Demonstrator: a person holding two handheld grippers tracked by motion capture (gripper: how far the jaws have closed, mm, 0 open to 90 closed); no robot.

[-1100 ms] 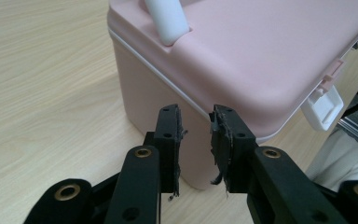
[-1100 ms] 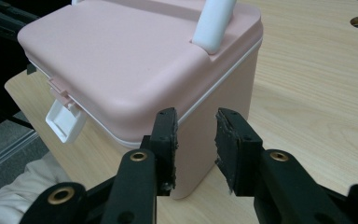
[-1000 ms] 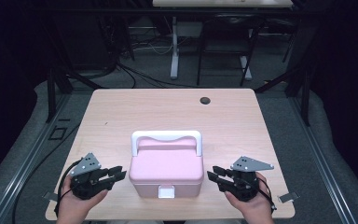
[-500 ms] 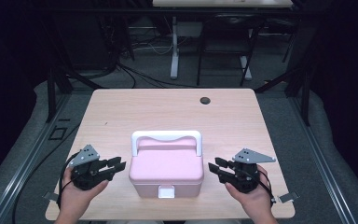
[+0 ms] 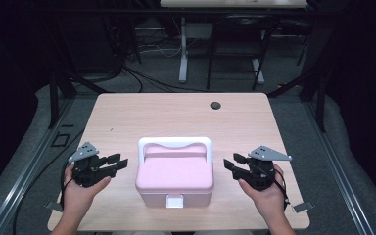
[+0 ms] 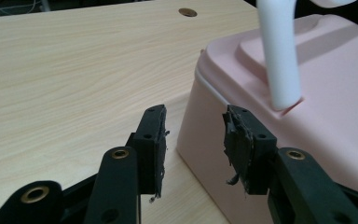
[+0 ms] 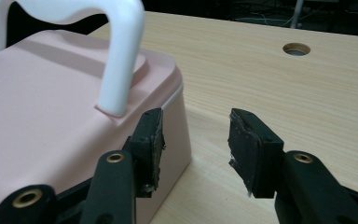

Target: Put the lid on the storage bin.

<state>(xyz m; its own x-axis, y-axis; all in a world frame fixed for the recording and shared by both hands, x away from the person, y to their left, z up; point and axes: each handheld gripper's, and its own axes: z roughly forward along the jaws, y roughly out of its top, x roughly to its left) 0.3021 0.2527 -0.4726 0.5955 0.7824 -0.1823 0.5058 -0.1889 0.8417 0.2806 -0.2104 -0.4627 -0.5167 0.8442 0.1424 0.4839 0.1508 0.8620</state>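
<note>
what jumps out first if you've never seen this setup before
The pink box with its upright white handle sits at the near middle of the wooden table, the one bright thing there. A hand-held black gripper flanks it on each side, the left gripper and the right gripper, both open, pointing inward, not touching it.

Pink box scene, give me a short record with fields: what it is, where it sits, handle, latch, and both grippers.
object: pink box with lid on
place: near edge of the wooden table
handle: white handle, upright
latch: white latch on the near side
left gripper: open, beside the box's left side, apart from it
right gripper: open, beside its right side, apart from it
</note>
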